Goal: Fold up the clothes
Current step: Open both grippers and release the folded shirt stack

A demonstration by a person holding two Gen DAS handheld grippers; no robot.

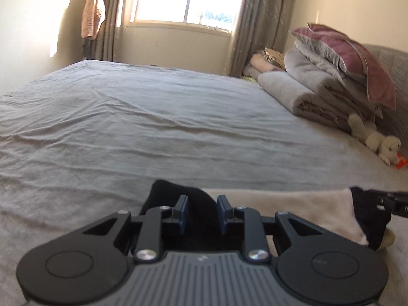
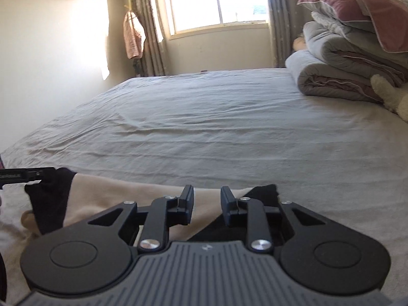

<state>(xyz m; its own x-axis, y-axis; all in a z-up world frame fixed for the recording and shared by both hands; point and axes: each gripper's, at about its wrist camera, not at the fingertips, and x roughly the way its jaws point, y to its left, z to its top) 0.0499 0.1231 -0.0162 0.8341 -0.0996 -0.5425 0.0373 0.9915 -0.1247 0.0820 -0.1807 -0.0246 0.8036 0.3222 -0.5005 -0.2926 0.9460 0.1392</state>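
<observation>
Left wrist view: left gripper (image 1: 202, 210) spread apart over the garment's (image 1: 293, 204) black corner; right gripper (image 2: 206, 204) likewise parted, grasping nothing.

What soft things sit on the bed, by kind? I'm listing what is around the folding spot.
Garment, beige and black, between the left hand-held gripper and right hand-held gripper: 1
Rolled grey blankets: 2
Mauve pillow: 1
Cream plush toy: 1
Total: 5
A further bundle near the curtain is too unclear to count.
</observation>
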